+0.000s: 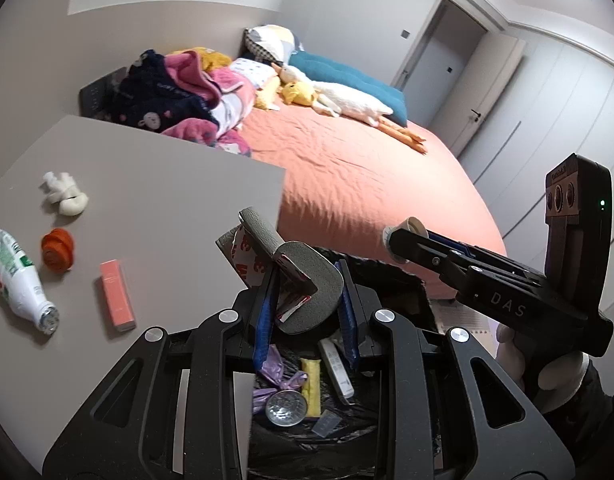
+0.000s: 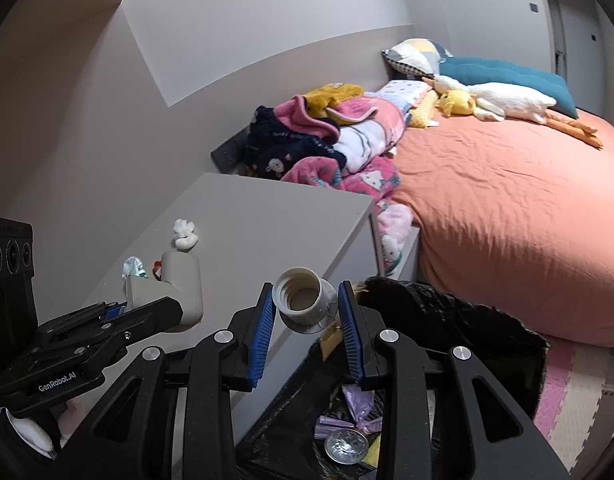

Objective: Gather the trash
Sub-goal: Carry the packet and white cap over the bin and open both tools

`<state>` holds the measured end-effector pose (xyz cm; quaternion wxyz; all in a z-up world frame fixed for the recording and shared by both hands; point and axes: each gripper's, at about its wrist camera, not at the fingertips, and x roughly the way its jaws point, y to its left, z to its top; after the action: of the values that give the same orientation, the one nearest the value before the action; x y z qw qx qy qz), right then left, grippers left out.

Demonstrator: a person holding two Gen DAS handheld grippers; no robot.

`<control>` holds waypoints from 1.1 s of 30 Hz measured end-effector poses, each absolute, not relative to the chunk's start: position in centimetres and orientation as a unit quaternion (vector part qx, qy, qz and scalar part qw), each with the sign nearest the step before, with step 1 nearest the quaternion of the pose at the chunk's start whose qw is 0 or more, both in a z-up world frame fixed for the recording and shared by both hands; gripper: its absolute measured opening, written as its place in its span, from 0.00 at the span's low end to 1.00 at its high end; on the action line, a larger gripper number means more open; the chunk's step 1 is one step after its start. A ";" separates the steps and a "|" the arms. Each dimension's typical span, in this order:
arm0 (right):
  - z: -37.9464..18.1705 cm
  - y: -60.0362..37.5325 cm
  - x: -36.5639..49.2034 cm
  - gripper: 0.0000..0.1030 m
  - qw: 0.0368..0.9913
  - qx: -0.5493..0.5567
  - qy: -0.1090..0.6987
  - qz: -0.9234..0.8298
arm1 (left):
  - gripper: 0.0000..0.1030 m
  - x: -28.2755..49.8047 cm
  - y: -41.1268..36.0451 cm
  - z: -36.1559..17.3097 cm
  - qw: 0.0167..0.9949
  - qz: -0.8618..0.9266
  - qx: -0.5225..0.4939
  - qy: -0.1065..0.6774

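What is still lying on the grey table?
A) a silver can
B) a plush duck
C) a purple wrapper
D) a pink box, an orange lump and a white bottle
D: the pink box, orange lump and white bottle lie on the grey table.

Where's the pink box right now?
In the left wrist view, the pink box lies on the grey table, right of the plastic bottle.
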<state>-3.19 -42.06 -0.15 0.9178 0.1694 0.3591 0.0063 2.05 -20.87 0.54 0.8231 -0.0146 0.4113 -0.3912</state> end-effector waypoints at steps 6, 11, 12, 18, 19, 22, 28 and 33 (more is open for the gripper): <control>0.1 -43.5 -4.6 0.33 0.920 0.176 0.351 -0.015 | 0.27 1.4 -22.7 0.7 0.812 -0.417 -0.002 0.409; 0.5 -44.9 -6.0 0.33 0.921 0.184 0.342 -0.034 | 0.27 0.7 -24.3 0.8 0.801 -0.438 0.009 0.407; 0.5 -45.2 -6.4 0.33 0.921 0.186 0.340 -0.038 | 0.27 0.5 -24.6 0.9 0.799 -0.443 0.012 0.406; 0.9 -46.7 -8.3 0.33 0.922 0.195 0.330 -0.062 | 0.27 -0.4 -26.3 1.0 0.784 -0.470 0.026 0.404; 0.9 -47.0 -8.6 0.33 0.921 0.198 0.328 -0.067 | 0.27 -0.5 -26.5 0.9 0.782 -0.474 0.028 0.404; 1.0 -47.7 -9.1 0.33 0.920 0.205 0.327 -0.075 | 0.27 -0.8 -27.3 0.8 0.773 -0.485 0.035 0.407; 1.6 -49.5 -10.5 0.61 0.916 0.238 0.308 -0.098 | 0.91 -0.9 -28.3 0.6 0.771 -0.470 0.048 0.427; 2.2 -50.2 -11.0 0.67 0.917 0.235 0.293 -0.132 | 0.92 -0.9 -28.3 1.1 0.775 -0.476 0.052 0.411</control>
<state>-11.04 -50.18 2.23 0.9173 0.2350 0.2930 -0.1323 -0.93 -28.34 1.07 0.7754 0.0525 0.4111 -0.4765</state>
